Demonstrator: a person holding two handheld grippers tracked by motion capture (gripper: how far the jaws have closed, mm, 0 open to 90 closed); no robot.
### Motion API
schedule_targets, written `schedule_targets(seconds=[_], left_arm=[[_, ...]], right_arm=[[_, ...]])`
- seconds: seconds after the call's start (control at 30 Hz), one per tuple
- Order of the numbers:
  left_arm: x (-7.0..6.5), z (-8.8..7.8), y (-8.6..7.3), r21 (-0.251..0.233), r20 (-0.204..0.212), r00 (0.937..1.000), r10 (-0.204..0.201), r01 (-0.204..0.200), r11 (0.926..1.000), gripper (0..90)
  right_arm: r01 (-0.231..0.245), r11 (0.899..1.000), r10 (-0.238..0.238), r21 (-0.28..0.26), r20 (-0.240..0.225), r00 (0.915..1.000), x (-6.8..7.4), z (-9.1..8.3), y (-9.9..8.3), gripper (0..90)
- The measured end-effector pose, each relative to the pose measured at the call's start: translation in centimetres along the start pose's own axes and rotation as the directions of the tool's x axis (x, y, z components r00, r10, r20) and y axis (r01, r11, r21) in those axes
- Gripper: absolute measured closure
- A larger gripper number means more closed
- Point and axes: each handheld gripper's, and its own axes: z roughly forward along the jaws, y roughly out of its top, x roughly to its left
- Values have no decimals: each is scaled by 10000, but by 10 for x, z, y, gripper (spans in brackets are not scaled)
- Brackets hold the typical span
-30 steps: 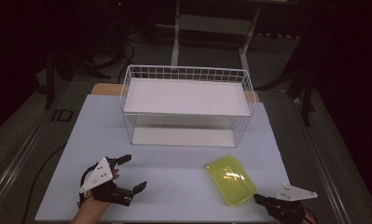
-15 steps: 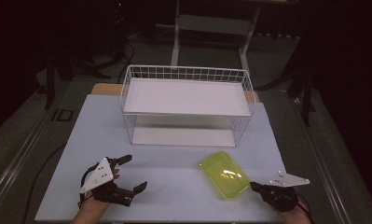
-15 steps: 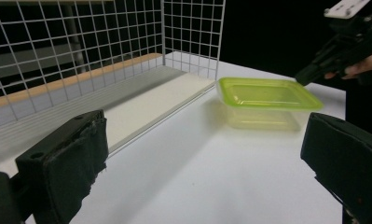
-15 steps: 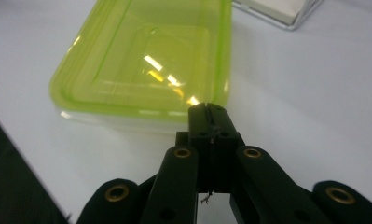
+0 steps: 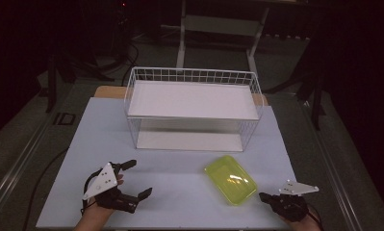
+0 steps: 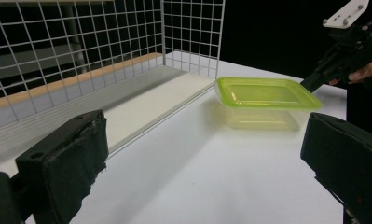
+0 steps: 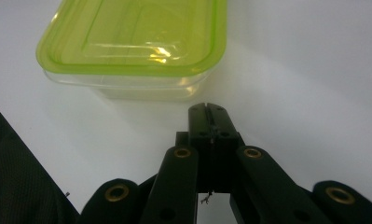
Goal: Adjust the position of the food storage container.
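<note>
Jaws of the left gripper (image 5: 132,184) are held wide apart with nothing between them, low on the table (image 5: 180,168). Right of centre, the lidded green container (image 5: 230,179) is seen just before the wire basket (image 5: 192,108). The right gripper (image 5: 265,197) is pressed closed and empty, its tips just short of the container. A shove from closed jaws could skid the light box away. The container's clear lower wall is revealed in the right gripper view (image 7: 141,86), whereas the lid alone is presented from above.

Bright overhead light on the table (image 5: 180,178), dark surroundings, slight softness throughout.
</note>
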Motion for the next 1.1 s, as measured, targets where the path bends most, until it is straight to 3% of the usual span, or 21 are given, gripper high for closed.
schedule_targets(seconds=[0.2, 0.4, 0.9, 1.1], left_arm=[[0, 0, 0, 40, -23, 10000, 36, -36, 10000, 15], [1, 0, -1, 40, -40, 10000, -5, 5, 10000, 16], [1, 1, -1, 98, -54, 10000, 3, -3, 10000, 15], [1, -1, -1, 84, -94, 10000, -23, 24, 10000, 15]], right_arm=[[27, 9985, -4, 545, -418, 9991, 2, 21, 2, 900], [-224, 9984, 260, 524, -697, 9972, 0, 32, 8, 900], [-330, 9995, 330, 10, -156, 9993, -16, 56, 39, 899], [-503, 9987, 503, -38, -19, 9987, -20, 52, 36, 899]])
